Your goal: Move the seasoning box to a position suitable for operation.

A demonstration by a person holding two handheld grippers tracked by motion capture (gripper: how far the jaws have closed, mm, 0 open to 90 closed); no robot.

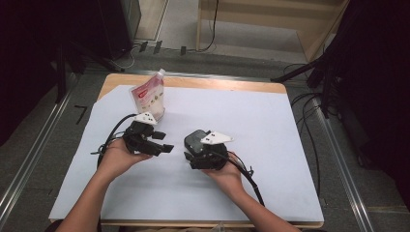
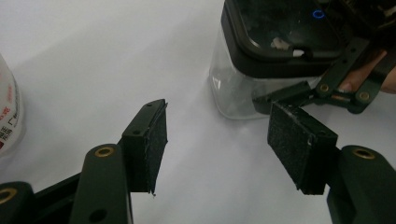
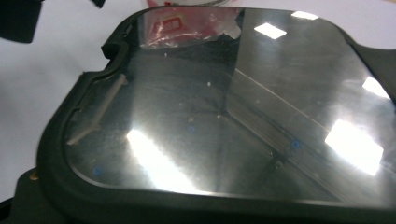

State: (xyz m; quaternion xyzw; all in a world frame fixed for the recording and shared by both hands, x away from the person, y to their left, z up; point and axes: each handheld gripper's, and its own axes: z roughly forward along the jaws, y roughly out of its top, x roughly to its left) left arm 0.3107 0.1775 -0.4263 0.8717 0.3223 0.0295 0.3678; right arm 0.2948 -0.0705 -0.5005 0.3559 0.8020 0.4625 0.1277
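Seemingly one container (image 1: 196, 141); one pouch (image 1: 150, 98)

Both forearms reach in from the near edge of the desk (image 1: 270, 121), bare to the elbow. The left hand (image 1: 117, 155) cups the left claw (image 1: 162, 142) low over the surface, jaws pointing toward the middle and standing apart with nothing between the pads (image 2: 152, 140). The right hand (image 1: 223, 173) grips the right claw (image 1: 196, 147) from behind, wrist angled inward, cable trailing back along the forearm.
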